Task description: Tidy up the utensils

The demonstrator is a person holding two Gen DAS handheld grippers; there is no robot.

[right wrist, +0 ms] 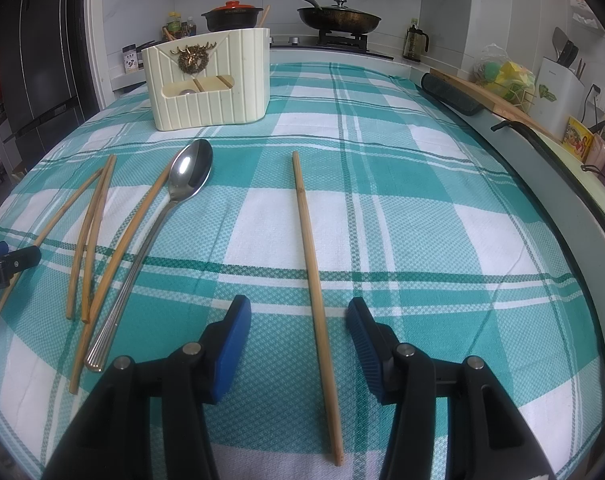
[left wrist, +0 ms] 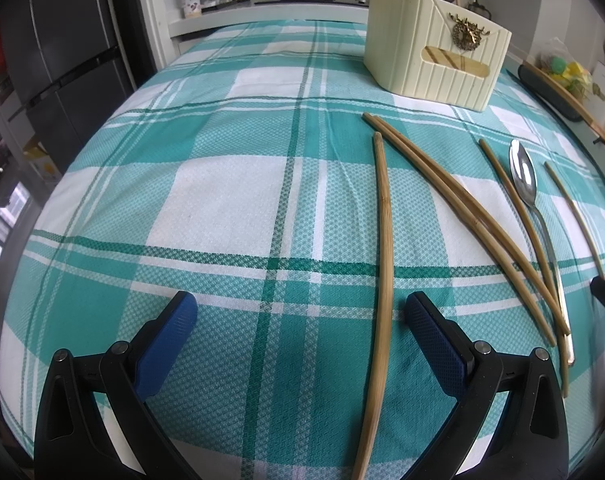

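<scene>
Both grippers are held above the table and angled down toward the cloth.

The left gripper is spread wide, with nothing between its blue ribbed pads. One bamboo chopstick lies just inside its right pad, untouched.

The right gripper is spread about halfway. A single chopstick lies lengthwise on the cloth between its pads, and neither pad is seen to press on it.

The table is covered by a woven tablecloth in a teal-and-white check with a fine diamond texture.

The remaining utensils lie toward the left side of the table in the right wrist view: a polished steel spoon with a ribbed handle, bowl facing up, and four thin, round bamboo chopsticks fanned out beside it, one of them resting against the spoon handle.

Near the far edge stands a cream ribbed plastic holder, roughly rectangular, with a gold deer-head emblem and a slot in its front face. Through the slot, chopstick ends and a rounded metal piece are visible.
</scene>
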